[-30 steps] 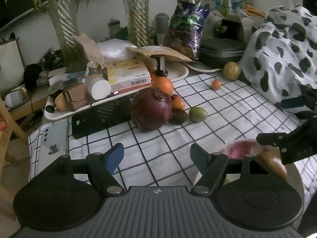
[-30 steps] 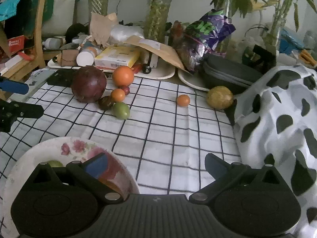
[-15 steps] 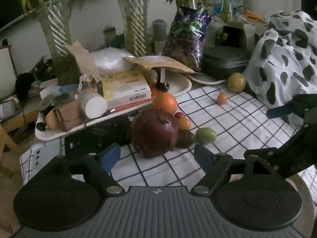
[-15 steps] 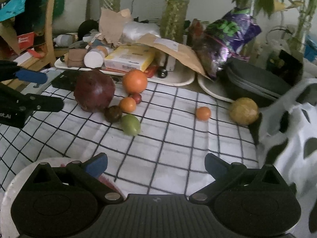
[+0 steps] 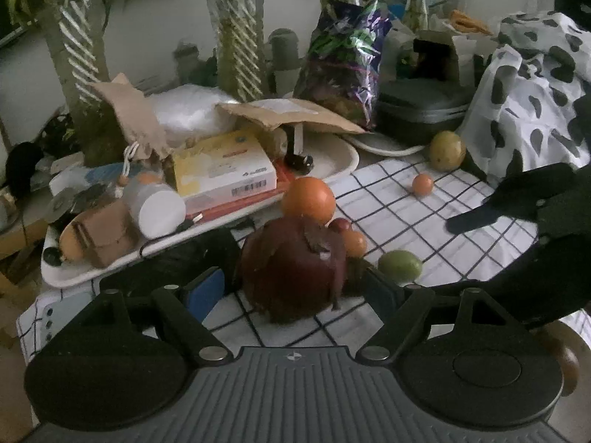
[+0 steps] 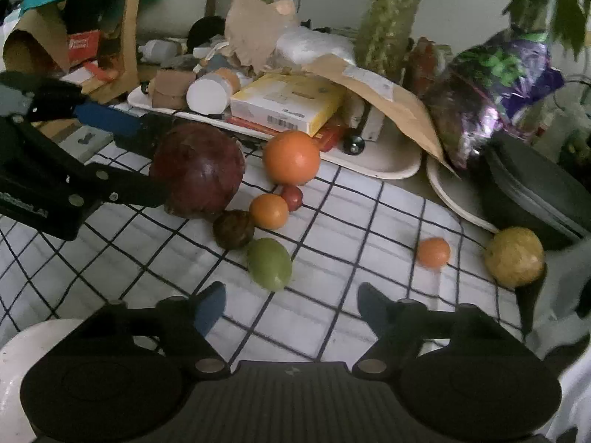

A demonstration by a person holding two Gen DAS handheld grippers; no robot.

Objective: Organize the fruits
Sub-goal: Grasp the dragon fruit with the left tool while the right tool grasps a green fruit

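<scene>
Each matte black plastic gripper (image 5: 293, 288) (image 6: 290, 304) has blue-padded fingers (image 5: 205, 289), silver pivot screws, and a ribbed grey housing.

We see our right gripper (image 6: 290, 304), jaws just closing with nothing between them, above the checked cloth (image 6: 369, 214) near a green fruit (image 6: 269, 264), while the left gripper (image 6: 136, 155) straddles the big dark red fruit (image 6: 199, 170) beside an orange (image 6: 291, 157).
</scene>
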